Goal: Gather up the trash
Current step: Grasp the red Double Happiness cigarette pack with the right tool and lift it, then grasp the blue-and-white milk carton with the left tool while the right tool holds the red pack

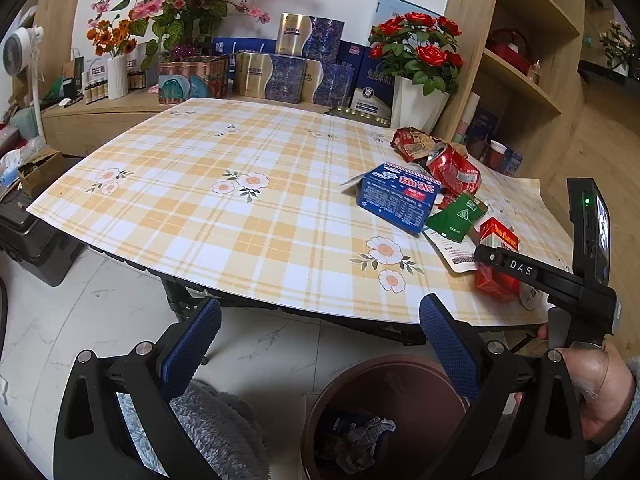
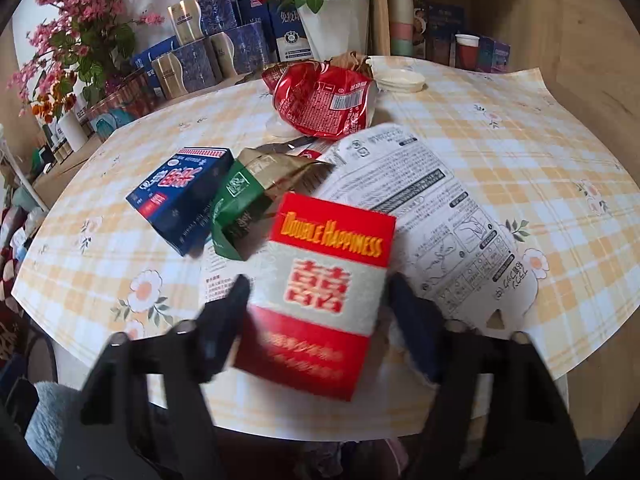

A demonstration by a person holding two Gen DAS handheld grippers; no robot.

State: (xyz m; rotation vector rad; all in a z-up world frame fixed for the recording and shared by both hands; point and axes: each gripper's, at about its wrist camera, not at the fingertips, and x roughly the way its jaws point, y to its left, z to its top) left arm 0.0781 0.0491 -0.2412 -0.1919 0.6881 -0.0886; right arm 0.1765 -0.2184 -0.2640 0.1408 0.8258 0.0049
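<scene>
- Five loose trash items are counted on the surface [image 1: 224, 216]: one red cigarette pack [image 2: 320, 292], one blue carton [image 2: 182, 196], one green foil pouch [image 2: 244, 204], one white printed wrapper [image 2: 436, 216] and one crushed red wrapper [image 2: 324, 100]. (A further red crumpled packet [image 1: 412, 142] is seen behind them in the left wrist view.)
- One brown waste bin [image 1: 384, 412] is located on the floor below the near edge of the surface; crumpled paper lies inside it.
- Surroundings: one white pot of red roses [image 1: 418, 104], stacked blue and gold boxes [image 1: 288, 76] and a wooden shelf unit [image 1: 520, 60] are positioned along the far side.
- The red cigarette pack (lettered "Double Happiness", with a white middle band) lies near the front edge, partly on the white printed wrapper, just beside the green foil pouch.
- Right hand-held gripper [image 2: 318, 296]: the jaws are partly closed around the pack, one finger at each side. Actual pad contact cannot be told because of blur.
- Left hand-held gripper [image 1: 320, 340]: the jaws are spread wide and empty, held above the bin.
</scene>
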